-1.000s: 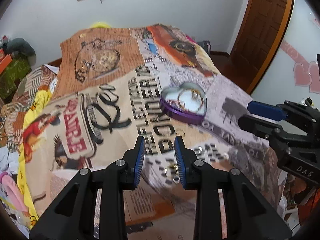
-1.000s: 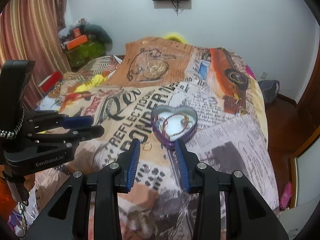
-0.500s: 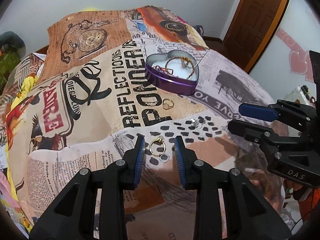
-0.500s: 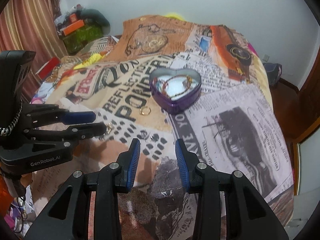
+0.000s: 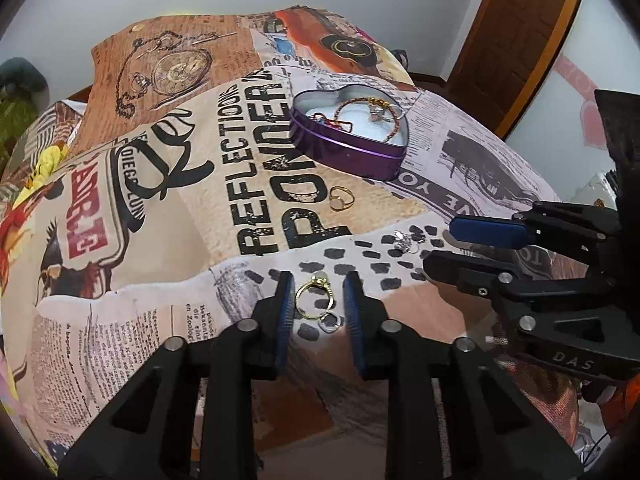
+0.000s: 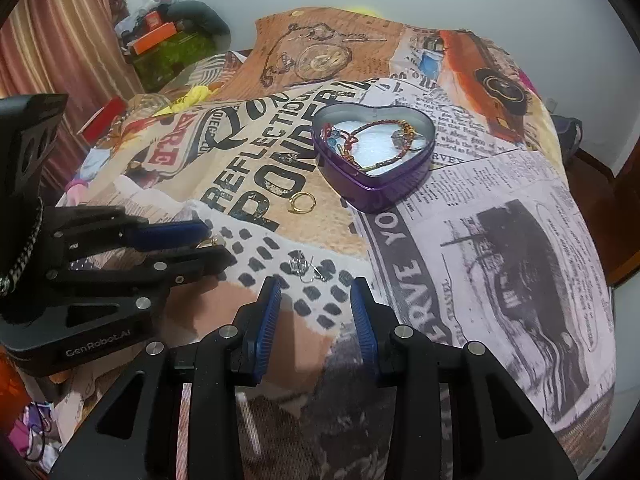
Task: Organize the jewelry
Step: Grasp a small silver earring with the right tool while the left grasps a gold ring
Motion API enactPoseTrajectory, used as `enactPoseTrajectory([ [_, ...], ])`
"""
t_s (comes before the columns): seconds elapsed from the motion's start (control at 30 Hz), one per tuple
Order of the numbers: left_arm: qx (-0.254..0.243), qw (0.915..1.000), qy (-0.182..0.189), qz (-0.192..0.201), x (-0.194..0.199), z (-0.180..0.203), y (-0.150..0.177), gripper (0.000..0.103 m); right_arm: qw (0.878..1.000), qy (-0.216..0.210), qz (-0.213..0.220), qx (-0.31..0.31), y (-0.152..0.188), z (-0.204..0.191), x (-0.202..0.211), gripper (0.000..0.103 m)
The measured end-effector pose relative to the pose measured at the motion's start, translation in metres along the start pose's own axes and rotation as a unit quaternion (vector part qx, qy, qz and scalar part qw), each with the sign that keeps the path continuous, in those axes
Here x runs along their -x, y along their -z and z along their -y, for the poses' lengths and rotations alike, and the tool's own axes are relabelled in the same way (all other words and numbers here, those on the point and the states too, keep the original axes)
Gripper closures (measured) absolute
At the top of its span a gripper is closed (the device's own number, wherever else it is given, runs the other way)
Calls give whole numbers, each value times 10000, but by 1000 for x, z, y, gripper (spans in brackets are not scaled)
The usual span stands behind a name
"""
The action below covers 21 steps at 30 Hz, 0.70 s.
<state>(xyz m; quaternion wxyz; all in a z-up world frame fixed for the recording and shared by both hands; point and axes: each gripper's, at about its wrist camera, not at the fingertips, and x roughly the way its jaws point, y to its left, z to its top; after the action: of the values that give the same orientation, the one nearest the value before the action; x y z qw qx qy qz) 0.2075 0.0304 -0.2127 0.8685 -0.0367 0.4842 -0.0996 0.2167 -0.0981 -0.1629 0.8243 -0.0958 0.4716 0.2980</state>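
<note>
A purple heart-shaped tin (image 5: 352,156) (image 6: 372,188) sits open on the printed bedspread, with bracelets inside. My left gripper (image 5: 318,292) (image 6: 216,243) hovers low over a gold ring with a stone (image 5: 314,300). The ring lies between the closing jaws, and the pads stand clear of it. A small silver ring (image 5: 330,322) lies just beside it. My right gripper (image 6: 316,292) (image 5: 440,243) is open with nothing between its fingers, just short of a silver piece (image 6: 302,267) (image 5: 404,241). A plain gold ring (image 5: 342,199) (image 6: 302,202) lies near the tin.
The bedspread (image 6: 500,240) drops off at the right toward a wooden door (image 5: 520,40). Boxes and clutter (image 6: 168,40) are piled by a curtain at the far left. Loose items (image 6: 36,436) lie beside the bed at lower left.
Both grippers have come down closer to the bedspread. The gold ring now lies between the left fingers, which stand a little narrower. The right fingers keep the same gap.
</note>
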Motion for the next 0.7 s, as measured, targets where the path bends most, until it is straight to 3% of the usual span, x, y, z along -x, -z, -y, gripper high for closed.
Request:
enactPoseTrajectory([
  [0.37,3,9999,24,109,2,-1,3,85,9996,-147,-54,214,-9,-7,-18,70],
  [0.5,74,9998,93,136,3,-5,3,88,9994,-119,-49,315,-10,-9,-21,85],
  [0.53,68,9998,120,148,4,-4,3,99,9994,-115,-55,325,-10,-9,-22,89],
  [0.57,51,9998,111,128,4,-4,2,99,9994,-99,-60,330,-10,-9,-23,93],
  [0.7,-7,9999,64,123,4,-2,2,99,9993,-72,-17,353,-10,-9,-21,94],
])
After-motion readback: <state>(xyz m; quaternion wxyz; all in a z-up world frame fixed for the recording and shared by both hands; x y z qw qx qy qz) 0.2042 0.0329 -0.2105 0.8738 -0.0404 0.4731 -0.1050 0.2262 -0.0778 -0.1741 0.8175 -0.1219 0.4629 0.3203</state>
